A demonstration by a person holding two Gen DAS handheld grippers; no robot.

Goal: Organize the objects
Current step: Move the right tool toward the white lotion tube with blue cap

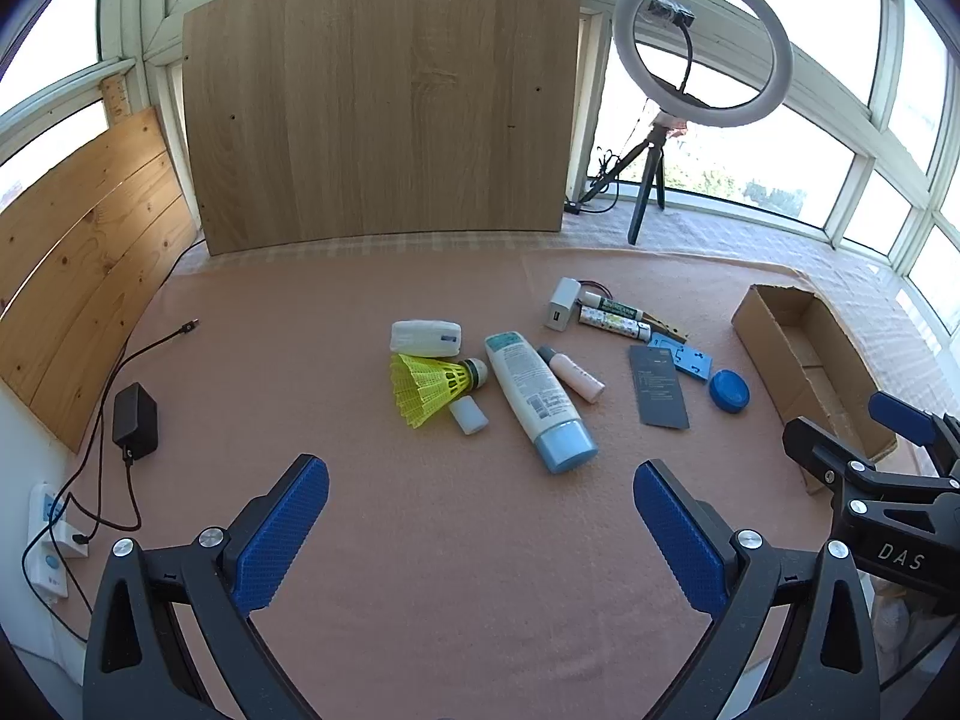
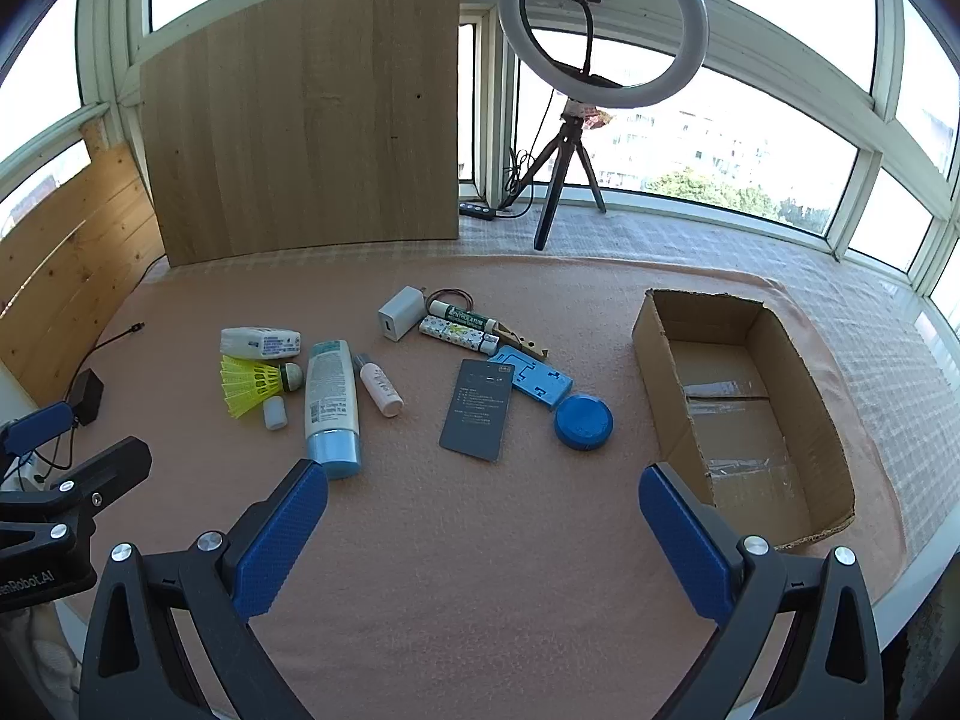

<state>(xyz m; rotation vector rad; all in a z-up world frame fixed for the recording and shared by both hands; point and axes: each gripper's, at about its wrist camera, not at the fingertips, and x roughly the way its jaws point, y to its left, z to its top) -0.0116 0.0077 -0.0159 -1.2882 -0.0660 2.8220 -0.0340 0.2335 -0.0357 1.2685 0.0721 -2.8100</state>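
Both pairs of jaws stand wide apart and hold nothing: the left gripper (image 1: 480,534) and right gripper (image 2: 483,534) hover above bare pink cloth on the desk (image 2: 480,570), touching none of the things.

Beyond them the clutter lies loose: the lotion tube (image 2: 330,402), shuttlecock (image 2: 252,387), small pink bottle (image 2: 378,387), grey card (image 2: 478,410), blue tin (image 2: 583,422) and charger (image 2: 400,313).

The box (image 2: 744,414) to the right looks empty, so by my judgement the sorting has not begun; everything is left to move.

Yellow shuttlecock (image 1: 433,387), blue tin (image 2: 583,422)
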